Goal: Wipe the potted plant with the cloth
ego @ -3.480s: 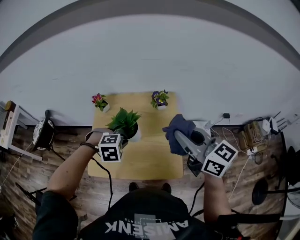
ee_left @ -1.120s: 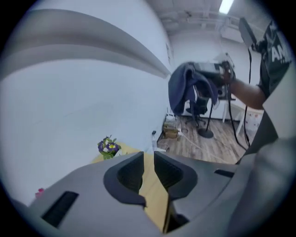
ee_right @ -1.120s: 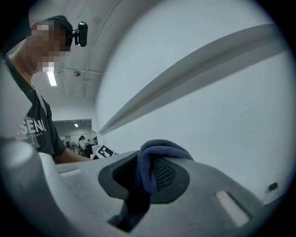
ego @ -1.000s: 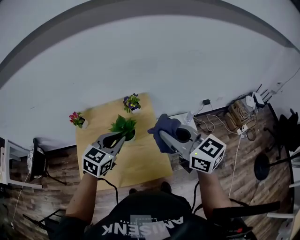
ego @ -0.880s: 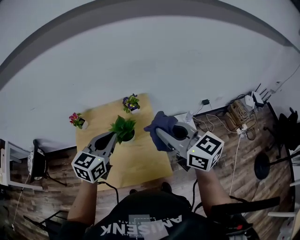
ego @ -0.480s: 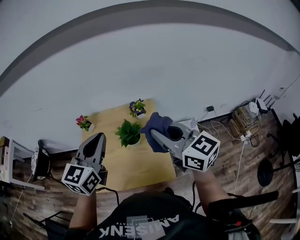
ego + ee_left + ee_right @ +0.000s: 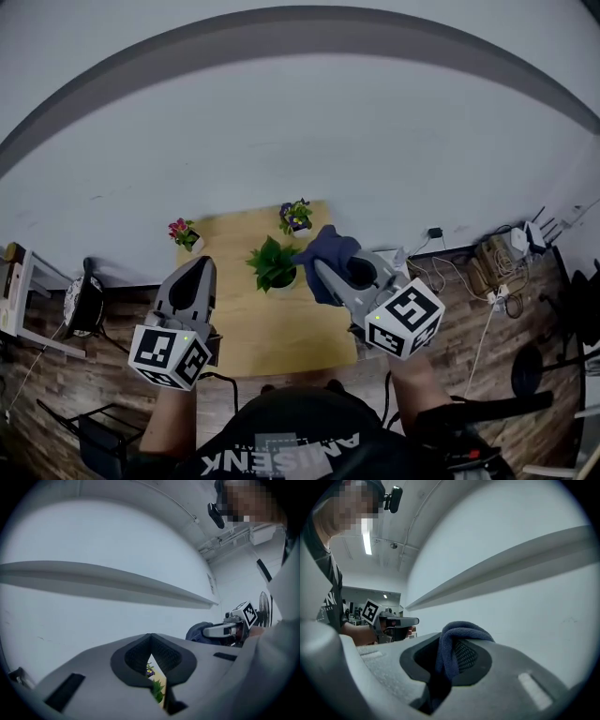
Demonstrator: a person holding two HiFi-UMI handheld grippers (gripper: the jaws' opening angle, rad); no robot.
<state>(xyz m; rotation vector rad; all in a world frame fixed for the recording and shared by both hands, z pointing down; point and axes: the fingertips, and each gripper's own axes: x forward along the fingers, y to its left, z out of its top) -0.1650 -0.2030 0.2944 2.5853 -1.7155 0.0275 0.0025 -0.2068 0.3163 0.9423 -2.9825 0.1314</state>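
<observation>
The cloth (image 7: 446, 654) is soft woven fabric, dark blue, matt. The left gripper (image 7: 151, 639) and right gripper (image 7: 322, 265) have smooth matt grey plastic shells; the pads (image 7: 133, 656) are black and finely ribbed. The table (image 7: 246, 323) is light matt wood, the floor (image 7: 66, 375) dark grained planks.

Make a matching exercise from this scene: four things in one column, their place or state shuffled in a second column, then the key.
1. left gripper
2. right gripper
3. green potted plant
4. pink-flowered pot

A. shut on the dark blue cloth
B. far left corner of the table
C. shut, nothing between its jaws
D. mid-table, between the two grippers in the head view

Pairs: 1-C, 2-A, 3-D, 4-B
</observation>
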